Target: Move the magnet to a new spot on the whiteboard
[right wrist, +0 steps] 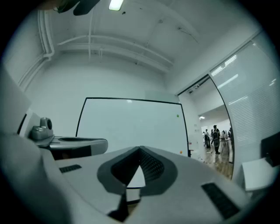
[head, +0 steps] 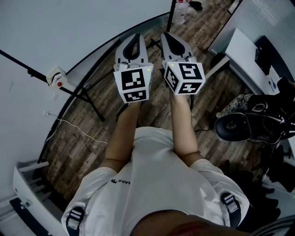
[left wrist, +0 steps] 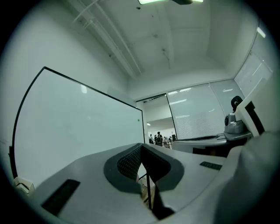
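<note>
Cool ceiling light (right wrist: 116, 4), fisheye edges — dark vignette

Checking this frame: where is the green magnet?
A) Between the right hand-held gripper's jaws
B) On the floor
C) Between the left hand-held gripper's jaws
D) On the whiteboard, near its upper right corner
D: the right gripper view shows the green magnet on the whiteboard near its upper right corner, while the right hand-held gripper and left hand-held gripper are shut and empty.

Left grey plastic gripper (head: 135, 39): jaws together, empty | right grey plastic gripper (head: 170, 38): jaws together, empty | left forearm (head: 123, 132), right forearm (head: 183, 130): outstretched side by side
</note>
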### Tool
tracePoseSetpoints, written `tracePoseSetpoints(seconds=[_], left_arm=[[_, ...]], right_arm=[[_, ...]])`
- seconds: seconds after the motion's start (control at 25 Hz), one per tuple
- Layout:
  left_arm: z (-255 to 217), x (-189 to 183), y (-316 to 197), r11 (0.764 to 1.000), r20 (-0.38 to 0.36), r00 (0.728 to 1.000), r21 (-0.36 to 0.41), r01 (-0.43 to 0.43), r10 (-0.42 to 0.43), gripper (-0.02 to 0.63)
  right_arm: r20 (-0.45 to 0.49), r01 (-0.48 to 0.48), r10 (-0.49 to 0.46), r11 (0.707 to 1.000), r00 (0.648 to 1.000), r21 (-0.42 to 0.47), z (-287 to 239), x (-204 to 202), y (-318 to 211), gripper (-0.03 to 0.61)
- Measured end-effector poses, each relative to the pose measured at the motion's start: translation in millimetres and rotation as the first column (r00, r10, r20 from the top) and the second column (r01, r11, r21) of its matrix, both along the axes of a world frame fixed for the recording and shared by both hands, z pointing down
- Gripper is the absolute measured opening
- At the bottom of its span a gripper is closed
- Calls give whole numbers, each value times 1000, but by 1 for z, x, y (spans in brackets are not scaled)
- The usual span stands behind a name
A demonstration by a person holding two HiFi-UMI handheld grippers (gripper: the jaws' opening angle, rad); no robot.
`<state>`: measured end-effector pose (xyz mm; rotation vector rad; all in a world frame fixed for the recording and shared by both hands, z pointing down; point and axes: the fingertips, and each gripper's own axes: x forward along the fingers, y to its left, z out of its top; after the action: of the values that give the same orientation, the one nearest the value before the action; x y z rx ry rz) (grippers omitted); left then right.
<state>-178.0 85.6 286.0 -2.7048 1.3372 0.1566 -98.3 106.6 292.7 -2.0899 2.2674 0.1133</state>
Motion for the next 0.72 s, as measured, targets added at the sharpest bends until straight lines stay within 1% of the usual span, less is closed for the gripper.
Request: tracePoseSetpoints(seconds=[0.28,0.44,0.72], left_arm=[[-2,11,10,1000,6,1000,13,7,-7,3],[0,21,16,1000,12,1000,13,19,-19,3],[8,43,31,998,18,998,8,56,-56,3]], right_arm=[[8,2,-2,1000,1000,10,0,12,10,14],[21,5,-5,999,1000,32,-1,25,18,14],[9,29,-29,999,1000,27,5,52,33,14]])
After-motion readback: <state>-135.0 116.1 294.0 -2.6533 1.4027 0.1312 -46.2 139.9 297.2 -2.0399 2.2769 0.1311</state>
